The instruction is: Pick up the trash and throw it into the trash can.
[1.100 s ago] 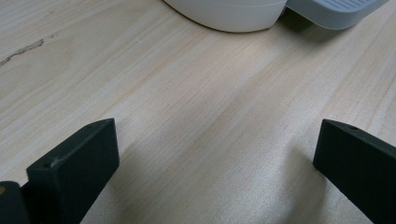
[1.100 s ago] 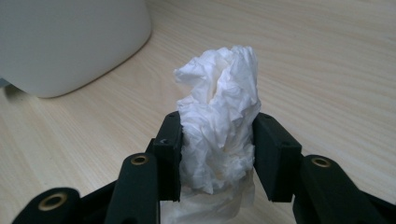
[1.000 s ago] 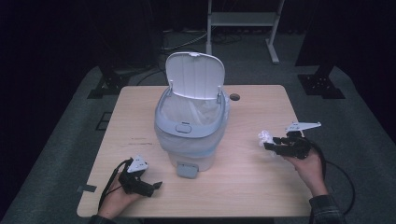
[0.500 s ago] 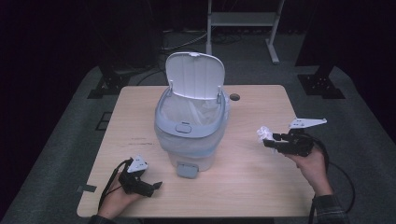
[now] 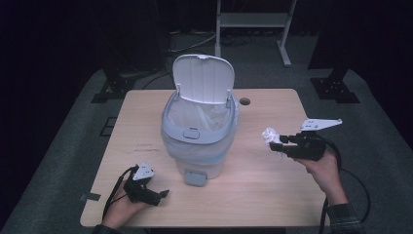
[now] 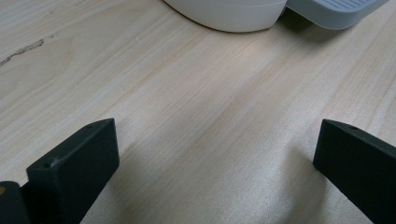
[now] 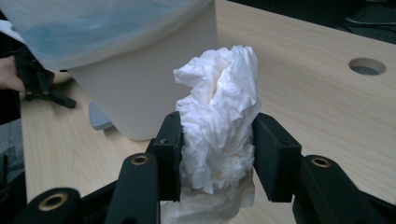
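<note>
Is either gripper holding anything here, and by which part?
The right gripper clamps a crumpled white tissue around its lower middle. The left gripper is open, holding nothing.

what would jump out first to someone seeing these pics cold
The white bin stands mid-table with its lid flipped up and a plastic liner inside. To its right, the right hand-held gripper is shut on a crumpled tissue, held above the table. The left hand-held gripper rests open near the front left edge.
</note>
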`<state>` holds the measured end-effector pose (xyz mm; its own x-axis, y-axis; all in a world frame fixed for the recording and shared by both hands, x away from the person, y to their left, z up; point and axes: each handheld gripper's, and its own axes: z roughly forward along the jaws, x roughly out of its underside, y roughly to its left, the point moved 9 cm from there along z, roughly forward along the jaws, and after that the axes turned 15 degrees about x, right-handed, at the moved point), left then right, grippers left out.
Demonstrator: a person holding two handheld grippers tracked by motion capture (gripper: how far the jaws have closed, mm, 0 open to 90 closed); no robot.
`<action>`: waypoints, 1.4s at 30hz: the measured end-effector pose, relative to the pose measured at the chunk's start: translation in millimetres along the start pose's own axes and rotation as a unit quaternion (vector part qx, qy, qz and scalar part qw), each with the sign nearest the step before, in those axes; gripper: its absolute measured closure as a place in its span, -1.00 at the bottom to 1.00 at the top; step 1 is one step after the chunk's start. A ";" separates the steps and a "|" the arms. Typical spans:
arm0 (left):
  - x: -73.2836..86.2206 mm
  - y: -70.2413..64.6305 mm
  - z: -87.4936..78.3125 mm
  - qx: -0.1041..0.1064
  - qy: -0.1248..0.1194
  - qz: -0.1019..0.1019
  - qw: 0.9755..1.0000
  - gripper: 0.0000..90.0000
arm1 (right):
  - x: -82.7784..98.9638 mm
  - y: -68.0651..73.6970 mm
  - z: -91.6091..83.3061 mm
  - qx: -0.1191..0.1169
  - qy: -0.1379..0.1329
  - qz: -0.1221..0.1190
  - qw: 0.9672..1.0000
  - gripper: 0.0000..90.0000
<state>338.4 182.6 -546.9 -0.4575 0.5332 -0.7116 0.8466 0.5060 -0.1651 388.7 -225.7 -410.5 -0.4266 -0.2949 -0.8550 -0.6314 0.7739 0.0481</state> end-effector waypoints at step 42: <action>0.0 0.0 0.0 0.000 0.000 0.000 1.000 -1.00 | -86.1 41.8 -34.1 -0.077 -0.096 -0.028 0.992 0.26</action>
<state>338.4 182.6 -546.9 -0.4576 0.5326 -0.7120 0.8466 0.5058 -0.1657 376.9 -187.1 -317.3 -0.2663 -0.2114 -0.9404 -0.7480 0.6607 0.0633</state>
